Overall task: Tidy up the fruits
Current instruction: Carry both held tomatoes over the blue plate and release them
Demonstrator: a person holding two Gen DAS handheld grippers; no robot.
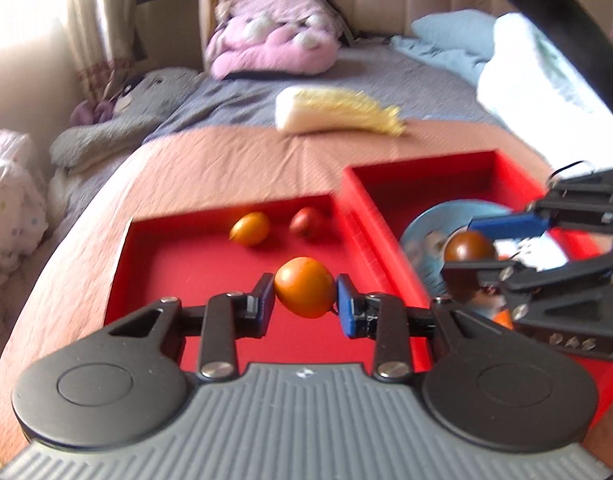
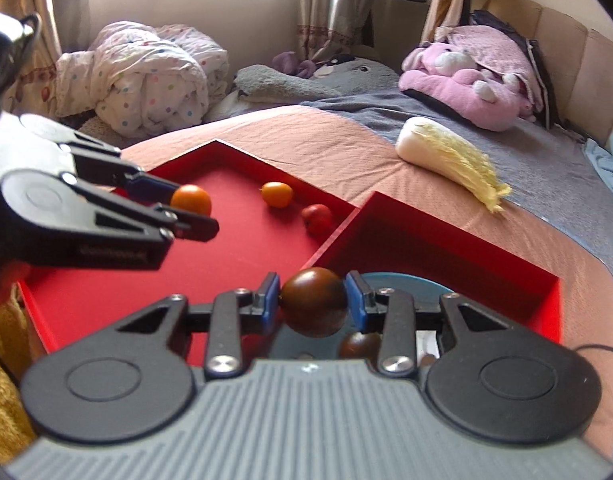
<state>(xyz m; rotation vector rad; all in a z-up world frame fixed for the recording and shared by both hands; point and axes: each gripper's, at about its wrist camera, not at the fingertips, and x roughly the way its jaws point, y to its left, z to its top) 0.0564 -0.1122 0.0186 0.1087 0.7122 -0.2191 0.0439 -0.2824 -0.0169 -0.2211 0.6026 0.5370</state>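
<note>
Left gripper (image 1: 305, 298) clamps my orange fruit (image 1: 304, 287) above left tray (image 1: 118, 280) | right gripper (image 2: 313, 303) clamps brown fruit (image 2: 314, 302) above plate (image 2: 406, 282) in right tray (image 2: 546, 300) | two fruits lie in left tray

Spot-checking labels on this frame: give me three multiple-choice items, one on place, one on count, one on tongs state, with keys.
1. Where do the loose orange fruit and the red fruit lie?
A. on the blue plate
B. in the left red tray
C. on the bedspread

2. How many fruits lie loose in that tray?
A. two
B. four
C. none

3. What is the state of the right tongs?
A. open and empty
B. shut on an orange fruit
C. shut on the dark brown fruit

Key: 1 B, both rest on the floor of the left red tray. 2 A, only those two lie there. 3 C, the blue pads press the dark brown fruit from both sides.
</note>
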